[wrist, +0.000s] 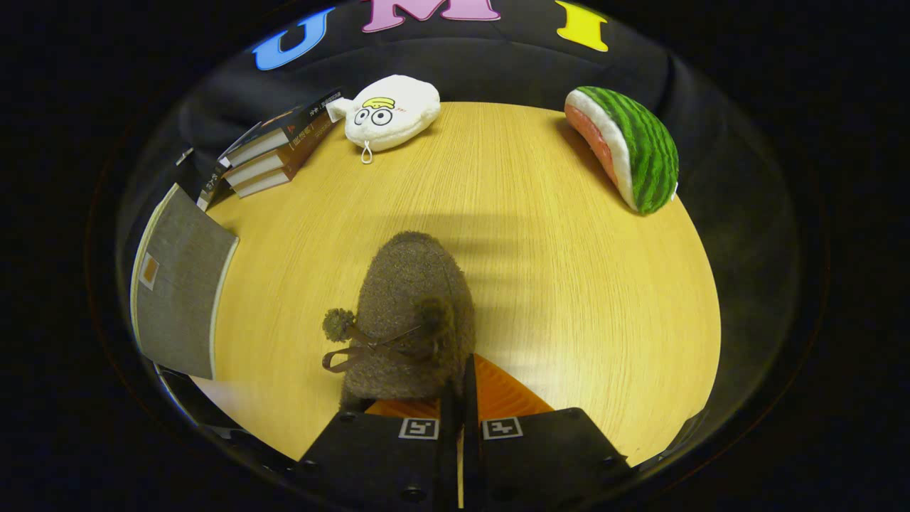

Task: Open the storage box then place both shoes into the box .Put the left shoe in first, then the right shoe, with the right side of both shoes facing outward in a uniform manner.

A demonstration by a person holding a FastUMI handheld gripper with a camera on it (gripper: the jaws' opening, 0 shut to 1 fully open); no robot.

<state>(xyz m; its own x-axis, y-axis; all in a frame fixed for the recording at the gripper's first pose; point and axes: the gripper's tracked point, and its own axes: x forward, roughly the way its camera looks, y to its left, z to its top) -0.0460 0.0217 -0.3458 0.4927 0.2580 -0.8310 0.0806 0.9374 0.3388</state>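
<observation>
A brown fuzzy shoe with a ribbon bow and two pompoms points away from me, toe toward the far side of the wooden table. My gripper is shut on the shoe's right collar edge, with the fingers pressed close together. The shoe casts a shadow on the table beyond its toe. The grey fabric storage box stands to the left of the shoe at the table's left edge. Its flat grey face with a small tag is turned toward me. I cannot tell whether it is open.
A stack of books lies at the back left, beyond the box. A white plush toy sits beside the books. A watermelon-slice plush rests at the back right. Bare tabletop stretches ahead and to the right of the shoe.
</observation>
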